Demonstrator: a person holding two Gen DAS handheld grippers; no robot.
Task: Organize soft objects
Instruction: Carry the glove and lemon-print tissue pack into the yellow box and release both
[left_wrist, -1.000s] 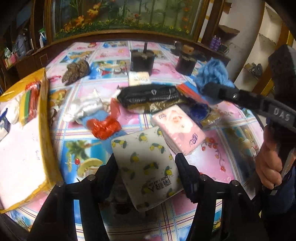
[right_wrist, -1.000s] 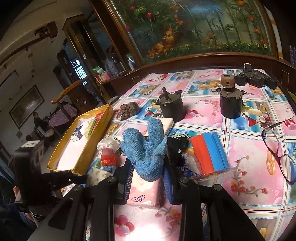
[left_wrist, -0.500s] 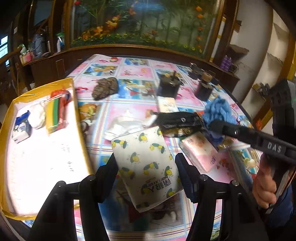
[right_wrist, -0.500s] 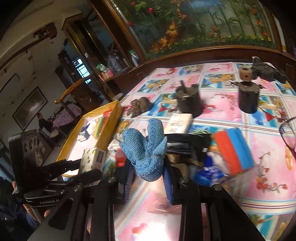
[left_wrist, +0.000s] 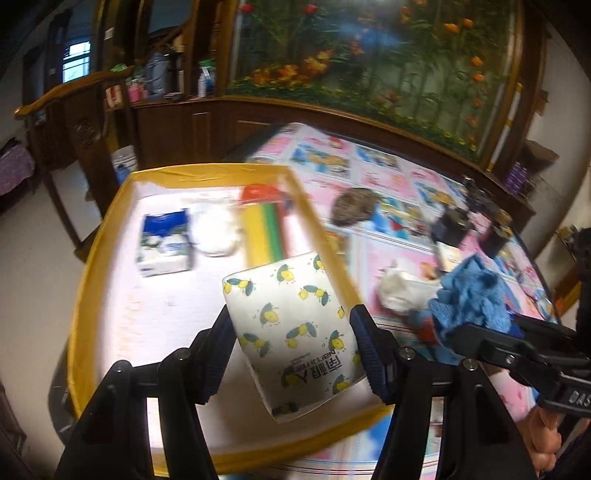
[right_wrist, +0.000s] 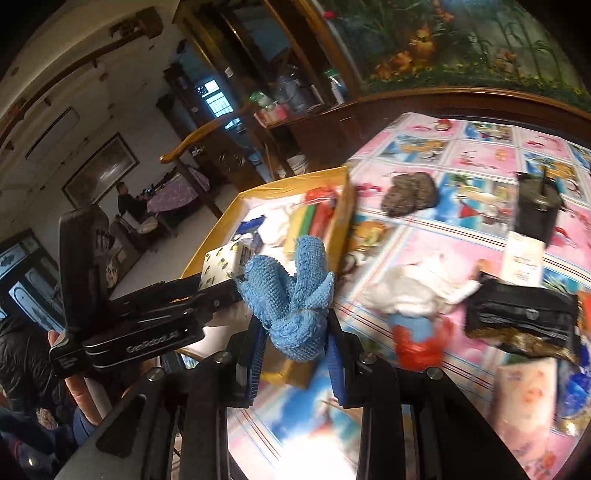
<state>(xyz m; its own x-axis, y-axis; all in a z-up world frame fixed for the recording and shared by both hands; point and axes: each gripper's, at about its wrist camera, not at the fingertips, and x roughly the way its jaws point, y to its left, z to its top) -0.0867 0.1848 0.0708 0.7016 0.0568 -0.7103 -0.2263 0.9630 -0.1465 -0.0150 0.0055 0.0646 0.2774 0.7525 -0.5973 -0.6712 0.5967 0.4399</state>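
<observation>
Moved since a second ago: both claws have swung from the cluttered middle of the table toward its left edge, where the yellow-walled tray (left_wrist: 107, 218) sits; each has kept its load.
Left claw (left_wrist: 291, 332): closed on the lemon-print tissue pack (left_wrist: 291, 325), gripped across its two long sides, held tilted above the tray's near right part and its right wall.
Right claw (right_wrist: 295, 332): closed on the blue knitted cloth (right_wrist: 291, 291), pinched low at its bunched base, loose folds standing up above the fingers; it hangs over the tray's near corner.
Tissue pack, handling: probably light and squashy under a slick film wrap; a grip across the middle of the long sides seems best, and firm pressure would dent it rather than harm it.
Blue cloth, handling: limp, light, rough-knit, so unlikely to slip; it will likely flop and spread on release, so bunching it at one point suits it.
Already in the tray: a blue-and-white tissue pack (left_wrist: 164, 240), a white soft bundle (left_wrist: 216, 230), a striped yellow-green pack (left_wrist: 264, 229).
Left on the table: a white crumpled cloth (right_wrist: 413, 291), a black packet (right_wrist: 521, 314), a pink tissue pack (right_wrist: 524, 398).
Risk: the two claws sit close together, so releases are best taken in turn.
</observation>
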